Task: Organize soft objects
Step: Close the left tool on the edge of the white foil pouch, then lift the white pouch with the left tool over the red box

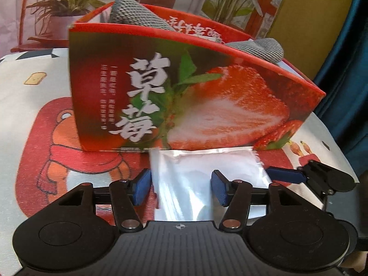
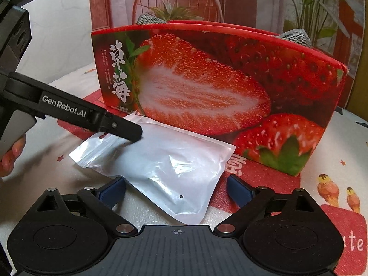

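white pouch (image 1: 202, 179) lies between both grippers' spread fingers (image 2: 115, 191).

The pouch (image 2: 161, 168) in front of me is thin glossy plastic, crinkled and catching the light. The strawberry box (image 2: 218, 92) looks like printed cardboard with a slight sheen. Grey knitted cloth (image 1: 131, 11) pokes over its rim, coarse and matt. My left hand-held gripper (image 1: 181, 186) is matt black plastic with blue textured pads (image 1: 219, 187) and shiny metal pins.

One pouch (image 2: 165, 168), one box (image 2: 218, 92), two cloths (image 1: 135, 11).
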{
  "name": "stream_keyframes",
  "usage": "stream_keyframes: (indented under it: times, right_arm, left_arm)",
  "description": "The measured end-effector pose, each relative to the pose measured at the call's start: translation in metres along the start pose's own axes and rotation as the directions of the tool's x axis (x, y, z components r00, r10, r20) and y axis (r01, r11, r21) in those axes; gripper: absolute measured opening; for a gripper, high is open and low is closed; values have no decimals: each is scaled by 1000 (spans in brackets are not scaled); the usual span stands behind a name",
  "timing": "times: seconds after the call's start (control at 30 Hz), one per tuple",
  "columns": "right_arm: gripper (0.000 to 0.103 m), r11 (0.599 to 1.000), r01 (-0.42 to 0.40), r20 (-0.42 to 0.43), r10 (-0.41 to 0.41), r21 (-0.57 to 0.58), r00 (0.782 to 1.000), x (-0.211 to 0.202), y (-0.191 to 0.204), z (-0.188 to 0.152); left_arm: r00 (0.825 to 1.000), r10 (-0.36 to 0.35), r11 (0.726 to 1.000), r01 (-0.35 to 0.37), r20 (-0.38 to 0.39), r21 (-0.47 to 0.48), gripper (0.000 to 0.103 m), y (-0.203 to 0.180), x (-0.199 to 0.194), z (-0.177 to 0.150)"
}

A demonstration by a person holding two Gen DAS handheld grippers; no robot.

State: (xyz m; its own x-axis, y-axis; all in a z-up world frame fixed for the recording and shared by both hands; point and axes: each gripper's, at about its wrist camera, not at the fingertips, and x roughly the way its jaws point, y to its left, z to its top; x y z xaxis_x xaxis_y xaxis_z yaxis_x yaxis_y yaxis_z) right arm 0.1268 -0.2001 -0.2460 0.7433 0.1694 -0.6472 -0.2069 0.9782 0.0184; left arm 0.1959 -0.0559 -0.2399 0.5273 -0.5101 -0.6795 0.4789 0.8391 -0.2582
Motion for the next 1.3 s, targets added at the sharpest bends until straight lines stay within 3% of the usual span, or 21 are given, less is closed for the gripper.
stream_keyframes:
  times: [0.3,0.37,0.5,0.77,1.3]
  right_arm:
    - [96,1000,-21,4,21,-5,1000,3,0,1]
    - [95,999,-37,7,37,-12,999,3,2,1]
    - [90,997,-58,15,59,-45,998,4,16,0]
    - [89,995,-79,15,80,-62,997,3,24,-3]
    - [87,993,-72,21,74,-94,997,3,33,-10]
  left_arm:
    - [999,-41,995,40,-2,-90,58,6,-3,-2]
    - [997,-71,992,70,-10,-100,52,5,-4,-6]
    - [999,-44,995,44,1,-94,52,4,-12,-16]
    - [998,-69,985,68,4,-161,37,23,-29,-24]
    - [996,-80,979,88,51,-185,30,20,-45,-14]
